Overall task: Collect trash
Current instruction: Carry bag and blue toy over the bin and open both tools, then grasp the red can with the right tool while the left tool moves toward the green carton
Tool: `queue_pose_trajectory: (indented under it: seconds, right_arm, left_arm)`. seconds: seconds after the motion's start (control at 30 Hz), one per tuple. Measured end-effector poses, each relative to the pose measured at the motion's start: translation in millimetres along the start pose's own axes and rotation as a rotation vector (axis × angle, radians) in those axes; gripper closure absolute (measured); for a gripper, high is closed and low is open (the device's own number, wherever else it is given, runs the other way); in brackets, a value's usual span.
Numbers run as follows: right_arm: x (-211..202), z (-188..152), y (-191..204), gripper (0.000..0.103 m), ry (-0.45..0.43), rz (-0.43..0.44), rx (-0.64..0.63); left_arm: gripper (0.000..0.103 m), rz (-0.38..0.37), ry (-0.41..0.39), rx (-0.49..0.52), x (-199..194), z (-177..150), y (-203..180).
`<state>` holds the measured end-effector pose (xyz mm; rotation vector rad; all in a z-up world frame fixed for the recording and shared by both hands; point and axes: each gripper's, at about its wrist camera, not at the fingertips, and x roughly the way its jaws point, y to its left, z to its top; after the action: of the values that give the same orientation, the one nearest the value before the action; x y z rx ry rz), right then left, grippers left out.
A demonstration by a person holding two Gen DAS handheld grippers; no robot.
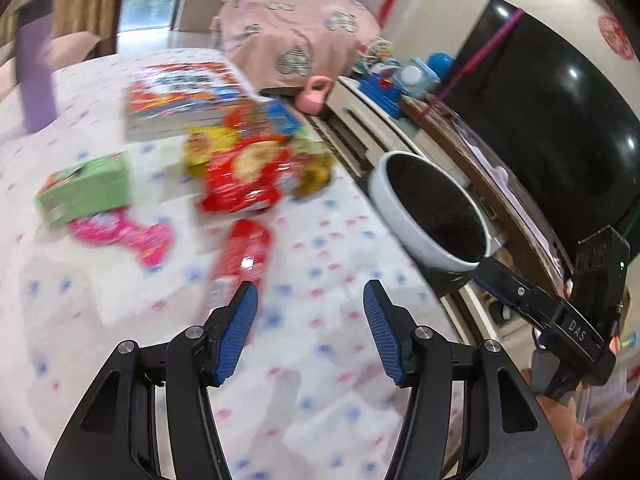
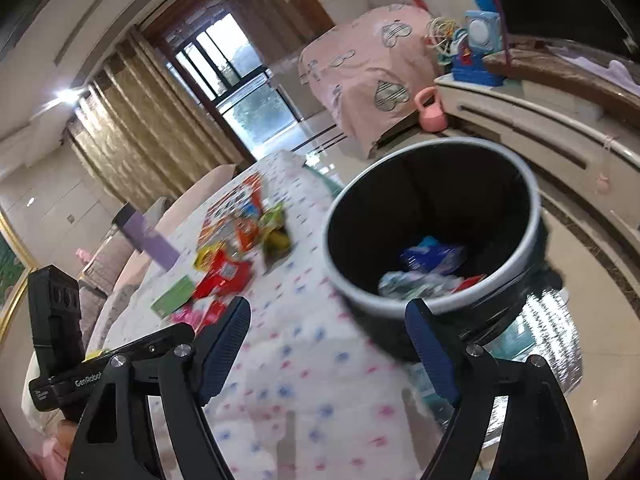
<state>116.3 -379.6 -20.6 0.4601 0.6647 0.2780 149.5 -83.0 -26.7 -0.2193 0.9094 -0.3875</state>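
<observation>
- Here, the cloth-covered table (image 1: pixel 320 360) carries the remaining litter; the trash bin (image 2: pixel 434 236) stands at its right edge, some wrappers already inside.
- Left gripper (image 1: pixel 310 334): released, empty; likewise the right gripper (image 2: pixel 328 354), nearer the bin.
- Red wrapper (image 1: pixel 240 256): glossy, crumpled, just ahead-left of the left gripper, long axis pointing away, so left seems likelier.

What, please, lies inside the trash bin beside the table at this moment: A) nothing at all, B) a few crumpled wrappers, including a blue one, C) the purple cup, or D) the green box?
B: the right wrist view looks down into the trash bin, and crumpled wrappers, one of them blue, lie at its bottom.
</observation>
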Motion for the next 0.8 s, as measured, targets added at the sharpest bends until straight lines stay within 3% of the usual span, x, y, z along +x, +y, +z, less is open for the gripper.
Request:
queue_pose_trajectory:
  seconds: [0.4, 0.8]
  right_arm:
    - [38, -45, 68, 0.021, 0.114, 0.06, -0.071]
    - [71, -63, 116, 0.021, 0.16, 0.082, -0.108]
  left_arm:
    - [0.047, 0.074, -0.029, -0.136, -33, -27, 85]
    - [0.047, 0.114, -0.051, -0.177, -43, -20, 124]
